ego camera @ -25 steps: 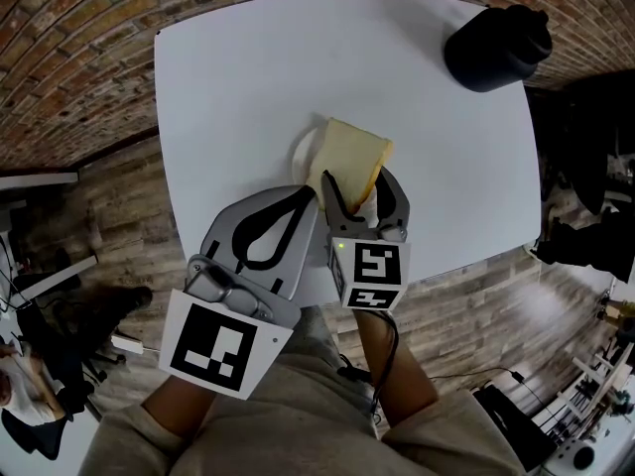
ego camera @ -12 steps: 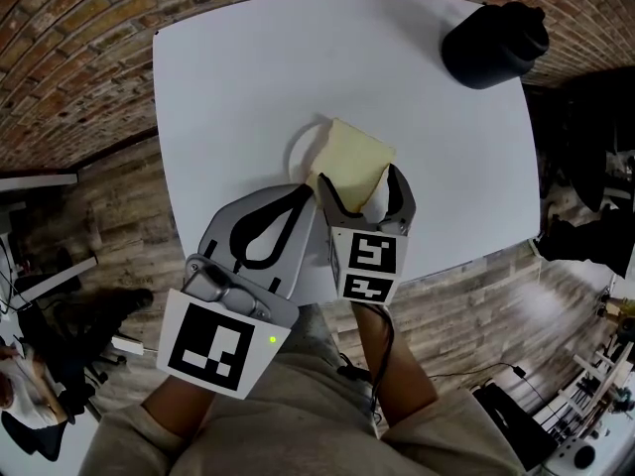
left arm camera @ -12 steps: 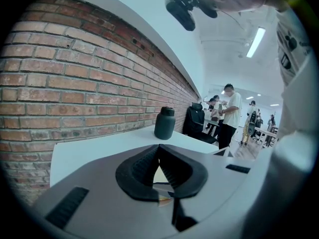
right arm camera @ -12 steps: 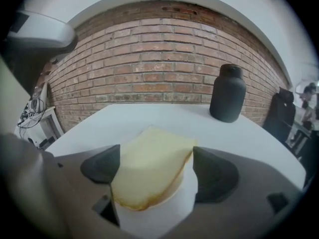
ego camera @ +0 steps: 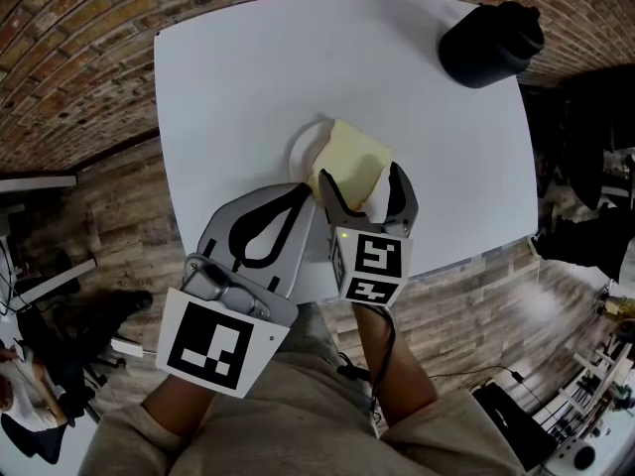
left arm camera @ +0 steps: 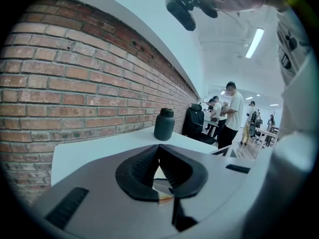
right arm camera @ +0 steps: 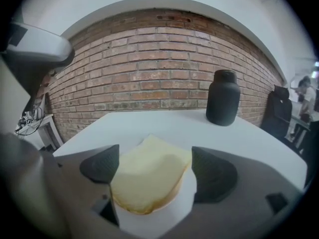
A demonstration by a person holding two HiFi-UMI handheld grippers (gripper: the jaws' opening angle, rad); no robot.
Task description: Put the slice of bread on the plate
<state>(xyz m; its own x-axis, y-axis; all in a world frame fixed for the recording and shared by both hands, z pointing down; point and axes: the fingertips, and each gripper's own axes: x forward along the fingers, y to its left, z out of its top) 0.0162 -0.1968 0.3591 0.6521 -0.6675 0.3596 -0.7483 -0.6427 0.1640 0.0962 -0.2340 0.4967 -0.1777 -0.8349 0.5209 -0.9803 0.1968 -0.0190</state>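
The pale slice of bread (ego camera: 352, 164) lies on the white plate (ego camera: 298, 152) in the middle of the white table. My right gripper (ego camera: 360, 181) is open, and its jaws have just been opening. The near end of the bread sits between them, with neither pad pressing on it. In the right gripper view the bread (right arm camera: 149, 178) rests on the plate (right arm camera: 172, 215), and the right gripper (right arm camera: 155, 171) has a dark pad on either side. My left gripper (ego camera: 293, 204) is shut and empty, just left of the plate. In the left gripper view the left gripper (left arm camera: 159, 151) hides most of the plate.
A black bottle (ego camera: 491, 43) stands at the table's far right corner, also seen as the bottle (right arm camera: 223, 97) and the bottle (left arm camera: 164, 124). A brick wall runs behind the table. Wooden floor lies beyond the near and left edges. People stand past the table in the left gripper view.
The right jaws have spread wide and let go of the bread. The slice, tilted up a second ago, now lies flatter on the plate. The left gripper has not moved.
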